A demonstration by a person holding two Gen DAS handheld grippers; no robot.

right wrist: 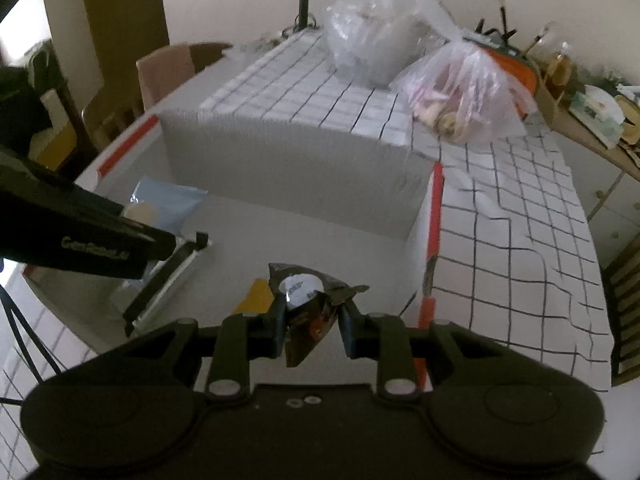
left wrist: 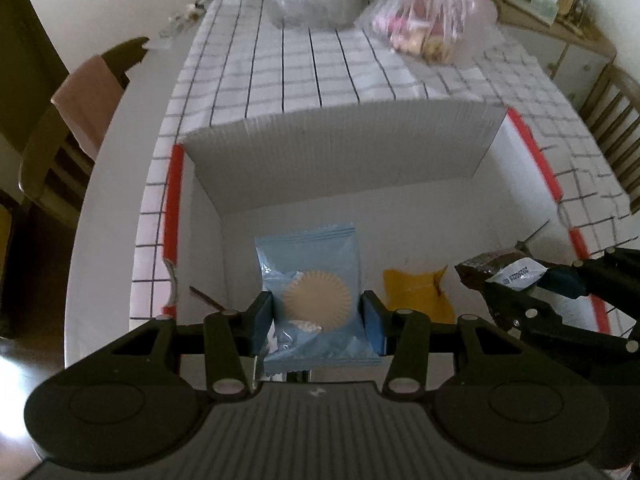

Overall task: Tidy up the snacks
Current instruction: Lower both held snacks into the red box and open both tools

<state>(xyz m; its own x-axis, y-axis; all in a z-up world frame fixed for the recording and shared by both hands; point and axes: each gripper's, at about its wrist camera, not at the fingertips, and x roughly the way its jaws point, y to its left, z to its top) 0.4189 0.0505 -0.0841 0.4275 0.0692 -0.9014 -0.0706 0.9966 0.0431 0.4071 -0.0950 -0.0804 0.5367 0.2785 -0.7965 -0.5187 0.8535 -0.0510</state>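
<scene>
Box (left wrist: pixel 340 152) top open; flap blocks far side.

I see dim, flat indoor light, fisheye bending and vignetted corners in both views, with motion blur softening the right wrist view.

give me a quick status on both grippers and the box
Left gripper shut on blue snack packet. Right gripper shut on dark snack packet. Both over open white box. Yellow packet inside.
</scene>
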